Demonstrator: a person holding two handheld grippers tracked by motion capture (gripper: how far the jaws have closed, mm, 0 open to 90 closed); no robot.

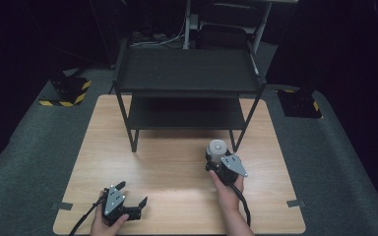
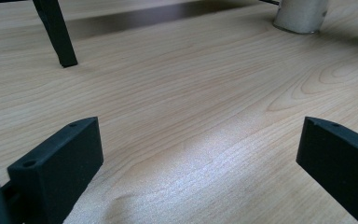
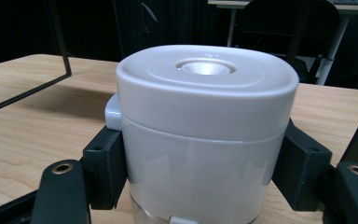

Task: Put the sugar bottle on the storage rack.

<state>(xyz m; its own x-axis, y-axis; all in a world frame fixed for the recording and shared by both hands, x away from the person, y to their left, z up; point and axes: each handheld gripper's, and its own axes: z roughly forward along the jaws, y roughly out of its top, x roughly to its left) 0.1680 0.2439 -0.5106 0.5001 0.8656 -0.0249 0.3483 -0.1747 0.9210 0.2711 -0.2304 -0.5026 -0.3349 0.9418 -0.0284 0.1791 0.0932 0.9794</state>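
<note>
A white lidded canister (image 1: 217, 150) stands upright on the wooden table (image 1: 177, 167), just in front of the black shelf's right front leg. My right gripper (image 1: 218, 158) is shut on it; in the right gripper view both black pads (image 3: 103, 170) press against the sides of the canister (image 3: 205, 126) below its lid. My left gripper (image 1: 132, 193) rests near the table's front left edge, held by a hand. Its fingers (image 2: 58, 168) stand wide apart over bare wood, with nothing between them. The canister (image 2: 302, 16) appears far off at the top right of the left gripper view.
A black two-tier metal shelf (image 1: 187, 73) stands on the back half of the table, both tiers bare. One of its legs (image 2: 56, 32) shows in the left gripper view. Black floor mounts with yellow stripes (image 1: 69, 91) sit beside the table. Bare wood lies between the grippers.
</note>
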